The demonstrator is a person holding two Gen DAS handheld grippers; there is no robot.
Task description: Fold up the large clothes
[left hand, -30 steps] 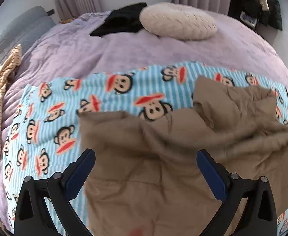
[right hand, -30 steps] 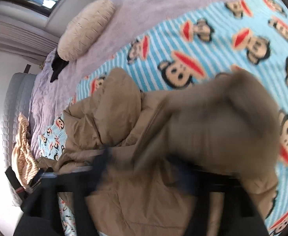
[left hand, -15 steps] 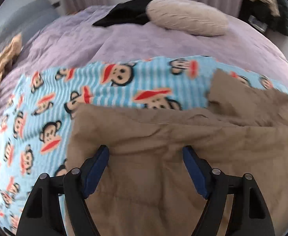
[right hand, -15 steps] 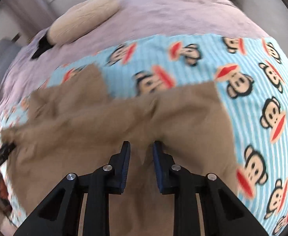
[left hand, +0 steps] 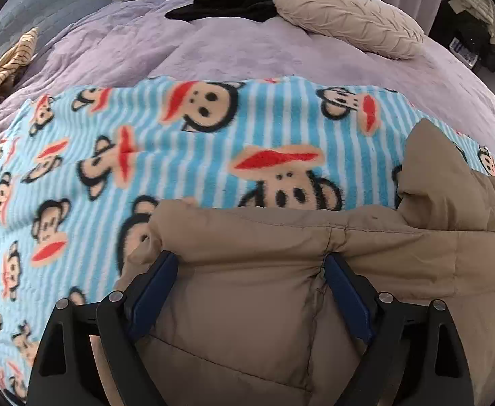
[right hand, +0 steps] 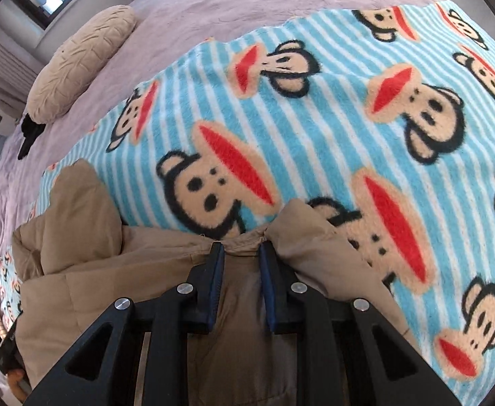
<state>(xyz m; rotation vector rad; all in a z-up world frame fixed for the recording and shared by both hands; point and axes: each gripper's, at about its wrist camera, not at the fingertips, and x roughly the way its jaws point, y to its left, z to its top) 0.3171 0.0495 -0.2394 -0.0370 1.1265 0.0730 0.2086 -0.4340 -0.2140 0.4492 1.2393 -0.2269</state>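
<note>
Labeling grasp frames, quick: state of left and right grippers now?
Left gripper: open, fingers wide, resting on the jacket.
Right gripper: narrowed on the jacket's edge, small gap left; a firm grip cannot be told.

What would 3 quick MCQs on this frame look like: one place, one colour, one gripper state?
1. Where does the tan jacket lie?
A. on the monkey-print blanket
B. on the floor
C. on the beige pillow

2. What colour is the garment beside that pillow?
A. red
B. black
C. yellow

3. How does the right gripper stand?
A. wide open above bare blanket
B. out of view
C. nearly closed on the jacket's edge

Answers: 1 A, striped monkey print shows all round the jacket. 2 B, a dark heap touches the pillow's end. 3 C, tan fabric bunches in its narrow gap.
</note>
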